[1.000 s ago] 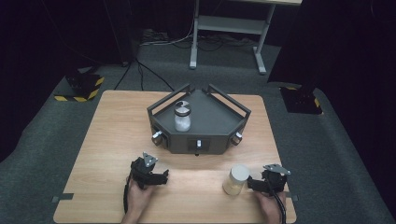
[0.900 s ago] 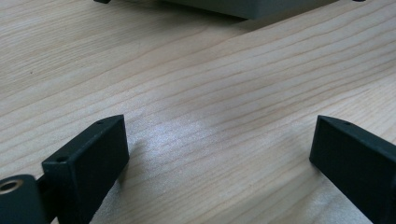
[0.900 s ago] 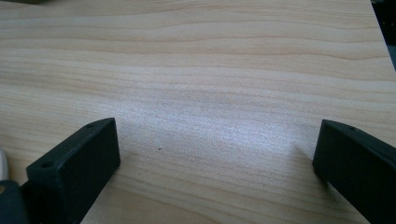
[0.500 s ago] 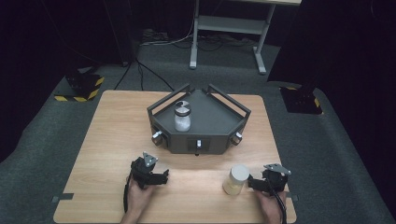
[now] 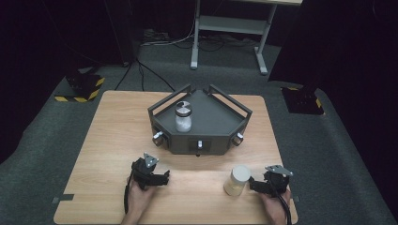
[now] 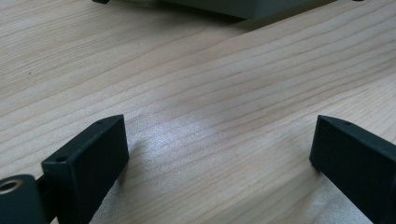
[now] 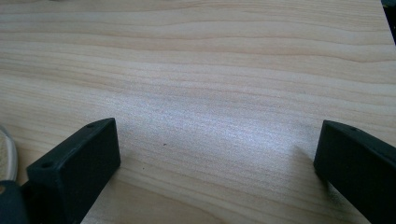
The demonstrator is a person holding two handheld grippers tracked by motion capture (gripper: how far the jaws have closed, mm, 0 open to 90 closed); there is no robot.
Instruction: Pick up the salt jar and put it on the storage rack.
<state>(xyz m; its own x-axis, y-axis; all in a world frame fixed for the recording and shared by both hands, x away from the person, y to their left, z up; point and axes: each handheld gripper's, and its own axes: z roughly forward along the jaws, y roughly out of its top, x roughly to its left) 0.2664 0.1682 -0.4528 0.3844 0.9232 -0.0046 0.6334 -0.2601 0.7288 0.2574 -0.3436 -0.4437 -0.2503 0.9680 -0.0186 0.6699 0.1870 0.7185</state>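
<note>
Pale wooden table (image 5: 112,140) with fine straight grain, standing on dark grey carpet (image 5: 47,140) in a dim room. Left gripper (image 5: 164,177) resting low on the wood near the front edge, jaws spread wide, bare grain between the black fingers (image 6: 88,158), nothing grasped. Right gripper (image 5: 251,184) likewise down on the wood, jaws released and well apart, bare board between the fingers (image 7: 74,163).

Just beyond the right fingertips, close but not gripped: cream-coloured round plastic jar with a pale lid (image 5: 237,180), upright; a sliver of its rim (image 7: 8,154) at the left edge of the right gripper view. Farther ahead of both sets of fingers, mid-table: dark grey angular metal tray with raised rails (image 5: 216,126), with a clear glass jar with a silver lid (image 5: 183,117) upright inside, toward its left side.

Past the table's far edge: grey metal desk frame (image 5: 230,26), loose cables (image 5: 155,40) on the floor, yellow-and-black striped floor plates (image 5: 80,93) to either side.
</note>
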